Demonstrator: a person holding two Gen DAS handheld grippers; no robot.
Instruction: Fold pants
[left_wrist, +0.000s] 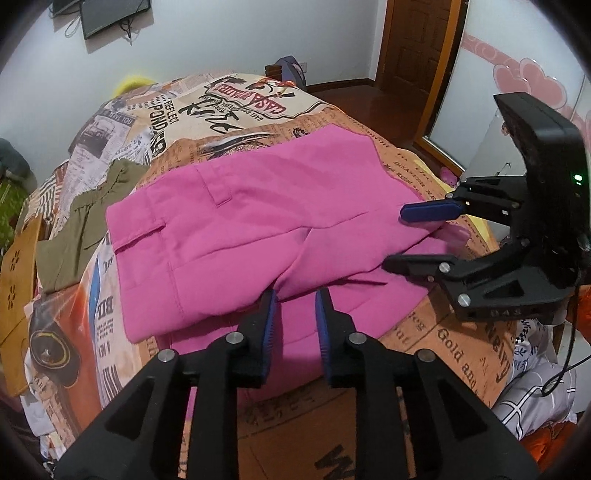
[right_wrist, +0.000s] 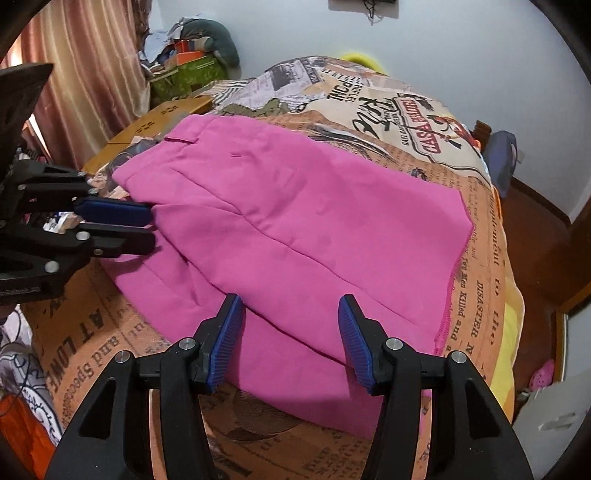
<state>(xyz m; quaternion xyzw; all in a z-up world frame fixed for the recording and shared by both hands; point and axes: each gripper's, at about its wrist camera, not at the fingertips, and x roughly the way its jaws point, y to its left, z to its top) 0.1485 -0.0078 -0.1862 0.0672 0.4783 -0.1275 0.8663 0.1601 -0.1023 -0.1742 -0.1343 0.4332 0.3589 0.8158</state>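
We count one pair of pink pants (left_wrist: 258, 221), folded over on the bed (left_wrist: 461, 350), which is itself one, under one newspaper-print cover. Beside the pants, toward the wall, lies one olive garment (left_wrist: 81, 221). We count two hand-held grippers over the pants' near edge: the left hand-held gripper (left_wrist: 293, 295) and the right hand-held gripper (right_wrist: 291, 301), each with two fingers and two blue pads, four pads in all. Beyond the pants we see one wooden door (left_wrist: 417, 40), one dark screen on the wall (left_wrist: 110, 14) and one yellow wooden board (left_wrist: 18, 280) beside the bed.
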